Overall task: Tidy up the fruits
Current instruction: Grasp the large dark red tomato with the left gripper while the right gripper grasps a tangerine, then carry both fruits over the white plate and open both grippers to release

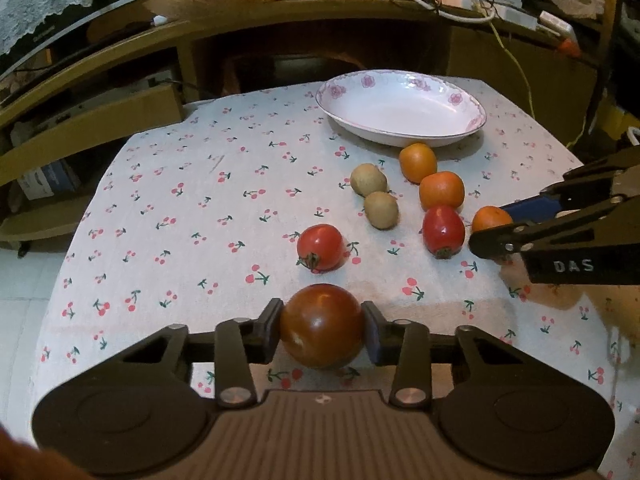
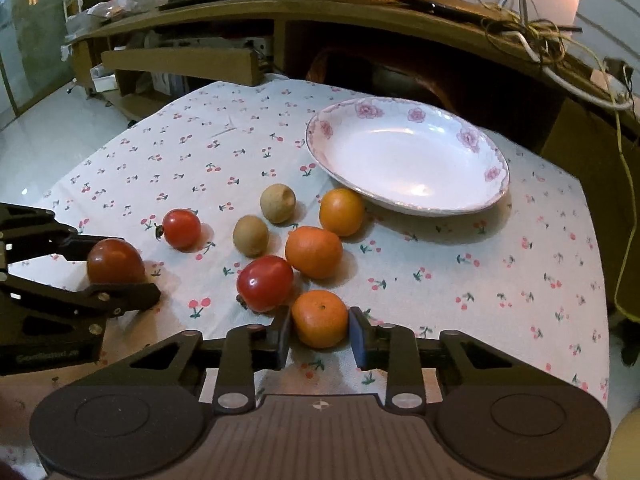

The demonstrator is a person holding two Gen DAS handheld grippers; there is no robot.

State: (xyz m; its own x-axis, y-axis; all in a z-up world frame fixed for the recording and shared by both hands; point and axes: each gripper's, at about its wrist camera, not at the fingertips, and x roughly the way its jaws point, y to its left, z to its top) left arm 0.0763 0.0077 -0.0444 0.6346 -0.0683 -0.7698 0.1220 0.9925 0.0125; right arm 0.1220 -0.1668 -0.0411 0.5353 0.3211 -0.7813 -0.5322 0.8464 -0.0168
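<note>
At the left, the left gripper (image 1: 322, 328) is clamping a dark red tomato (image 1: 322, 326) between its two pads, both pads touching the fruit, just above the cherry-print cloth (image 1: 180, 208) that is covering the desk. In the right wrist view the same tomato (image 2: 115, 261) is sitting between the left gripper's black fingers near the desk's left edge. Just beyond it a smaller bright red tomato (image 1: 320, 247) is lying on the cloth. Further right, two brown kiwis (image 1: 369, 179) (image 1: 381, 210) are lying close together, and beside them two oranges (image 1: 418, 162) (image 1: 441, 190) are sitting in a line leading up to the flowered white plate (image 1: 400, 136), the farther orange just beside its rim. A third red tomato (image 1: 443, 231) is lying next to the nearer orange. At the right, the right gripper (image 2: 320, 334) is flanking a third orange (image 2: 320, 318); its jaws are standing apart, the right pad near the fruit's side, with a small gap showing on the left.
</note>
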